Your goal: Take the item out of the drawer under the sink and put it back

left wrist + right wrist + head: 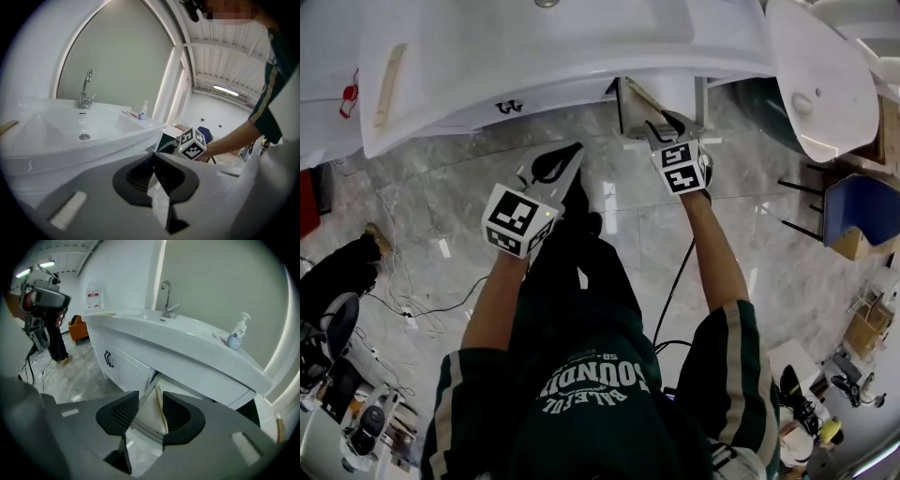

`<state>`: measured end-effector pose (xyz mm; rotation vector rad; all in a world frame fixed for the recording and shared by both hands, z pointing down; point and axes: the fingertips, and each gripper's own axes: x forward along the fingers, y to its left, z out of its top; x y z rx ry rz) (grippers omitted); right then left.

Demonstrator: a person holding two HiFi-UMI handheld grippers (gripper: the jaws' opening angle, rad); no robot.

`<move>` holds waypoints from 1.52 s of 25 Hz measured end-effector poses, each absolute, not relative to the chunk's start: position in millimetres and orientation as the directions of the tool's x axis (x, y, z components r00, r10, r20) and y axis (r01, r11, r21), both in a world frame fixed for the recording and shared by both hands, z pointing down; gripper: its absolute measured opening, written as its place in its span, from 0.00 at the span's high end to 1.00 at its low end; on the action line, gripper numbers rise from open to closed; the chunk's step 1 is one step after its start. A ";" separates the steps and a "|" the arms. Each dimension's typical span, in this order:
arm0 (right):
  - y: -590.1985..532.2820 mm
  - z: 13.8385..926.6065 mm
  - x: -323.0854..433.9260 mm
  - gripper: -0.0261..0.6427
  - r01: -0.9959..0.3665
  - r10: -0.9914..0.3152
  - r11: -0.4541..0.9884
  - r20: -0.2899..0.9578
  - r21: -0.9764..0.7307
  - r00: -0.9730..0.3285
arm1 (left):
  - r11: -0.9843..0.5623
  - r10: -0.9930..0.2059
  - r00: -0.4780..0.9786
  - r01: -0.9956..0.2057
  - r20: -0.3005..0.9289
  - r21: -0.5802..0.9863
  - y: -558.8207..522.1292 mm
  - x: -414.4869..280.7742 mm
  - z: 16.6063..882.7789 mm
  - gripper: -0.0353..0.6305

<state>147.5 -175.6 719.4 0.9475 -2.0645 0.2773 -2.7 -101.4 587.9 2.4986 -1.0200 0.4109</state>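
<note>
R hand-held gripper point(151, 411) has jaws wide, nothing clamped. It sits at the open drawer point(673, 94) under the sink point(534, 56). Beige flat item point(150, 417) stands in the drawer, showing btwn the pads. L hand-held gripper point(153, 161) has jaws together, empty, held off to the side.

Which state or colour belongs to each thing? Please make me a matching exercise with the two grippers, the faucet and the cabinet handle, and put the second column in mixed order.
Column one
1. left gripper
2. right gripper
3. faucet
4. cabinet handle

Column two
A. black
B. fingers apart
C. shiny metal
D. fingers together

Right pairs: 1-D, 2-B, 3-C, 4-A.
</note>
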 end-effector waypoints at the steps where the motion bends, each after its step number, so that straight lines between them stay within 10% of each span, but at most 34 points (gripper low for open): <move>1: -182.6 732.0 149.2 0.76 -0.697 -0.514 0.702 0.779 0.142 -0.359 | -0.645 -0.595 0.686 -0.718 0.418 0.260 -101.6 -4.8 593.5 0.87; 38: -235.8 891.1 181.2 0.89 -0.445 -0.278 0.855 0.960 0.267 0.040 | -0.545 -0.608 0.606 -0.788 0.513 0.285 -98.0 -75.3 646.2 0.87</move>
